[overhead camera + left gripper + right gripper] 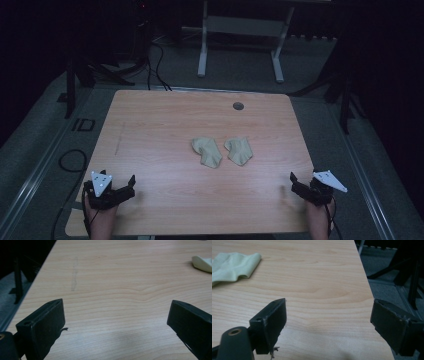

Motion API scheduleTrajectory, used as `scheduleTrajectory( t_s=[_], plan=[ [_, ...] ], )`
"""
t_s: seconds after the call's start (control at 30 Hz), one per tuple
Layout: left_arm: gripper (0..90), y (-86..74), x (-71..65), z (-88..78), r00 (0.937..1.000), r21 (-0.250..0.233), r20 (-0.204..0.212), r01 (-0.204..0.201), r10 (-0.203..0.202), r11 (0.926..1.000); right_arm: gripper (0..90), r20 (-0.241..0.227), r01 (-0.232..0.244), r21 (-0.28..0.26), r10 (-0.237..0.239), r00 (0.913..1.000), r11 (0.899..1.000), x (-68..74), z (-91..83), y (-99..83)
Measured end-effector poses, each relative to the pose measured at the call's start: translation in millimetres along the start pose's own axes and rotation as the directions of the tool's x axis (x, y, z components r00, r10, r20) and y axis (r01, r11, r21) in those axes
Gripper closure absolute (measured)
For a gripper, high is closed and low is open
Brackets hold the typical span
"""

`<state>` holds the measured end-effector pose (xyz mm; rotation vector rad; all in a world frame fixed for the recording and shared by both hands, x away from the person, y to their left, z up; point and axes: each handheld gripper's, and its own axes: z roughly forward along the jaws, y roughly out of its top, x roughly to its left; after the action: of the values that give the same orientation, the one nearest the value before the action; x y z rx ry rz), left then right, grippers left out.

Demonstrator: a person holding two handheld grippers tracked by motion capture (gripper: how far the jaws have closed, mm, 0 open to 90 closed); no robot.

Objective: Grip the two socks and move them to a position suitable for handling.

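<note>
A: Near edge of the table (150,210) first. Left claw (131,184) sits at the near left corner, right claw (294,181) at the near right corner. Both jaws wide, nothing between them; each gripper view looks across bare wood.

B: So what step is this?

A: Looks like the start: neither claw has reached for anything. The nearest things are two pale beige cloth pieces in the middle of the table, well apart from both claws.

B: Describe them.

A: Left cloth (207,152) and right cloth (239,150) lie just beside each other with a narrow gap between. Both crumpled, with soft folds and raised edges, not laid flat. The left gripper view catches a corner of cloth (203,263) at far right; the right gripper view has rumpled cloth (234,266) at far left, greenish in that light.

B: Next move?

A: My guess is that each claw goes forward and inward to its nearer cloth, coming down on a raised fold. Thin, limp fabric; a pinch low against the wood seems needed.

B: Farther back?

A: A round grommet (238,106) near the far edge.
</note>
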<state>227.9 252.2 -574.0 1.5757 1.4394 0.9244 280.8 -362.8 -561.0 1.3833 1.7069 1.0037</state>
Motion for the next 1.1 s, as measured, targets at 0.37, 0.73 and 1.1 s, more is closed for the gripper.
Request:
scheduleTrajectory(
  t_s=[0.37, 0.73, 1.1],
  plan=[
    [1.4, -0.4, -1.5, -0.8, 1.0000, -0.018, -0.002, -0.003, 0.003, 0.9998, 14.3, -0.008, 0.007, 0.030, -0.007, 0.9999, 1.000, 2.7, 0.9, 3.5],
    [1.4, -0.2, -6.5, -8.2, 0.9993, -0.061, 0.028, 0.026, -0.024, 0.9978, 14.5, -0.063, -0.038, 0.096, 0.045, 0.9970, 0.995, 7.5, 7.1, 17.0],
    [1.5, 2.8, -12.1, -6.4, 0.9956, -0.088, 0.091, 0.032, -0.024, 0.9956, 13.3, -0.174, -0.025, 0.191, 0.059, 0.9829, 0.981, 30.1, 22.4, 39.8]
  ],
)
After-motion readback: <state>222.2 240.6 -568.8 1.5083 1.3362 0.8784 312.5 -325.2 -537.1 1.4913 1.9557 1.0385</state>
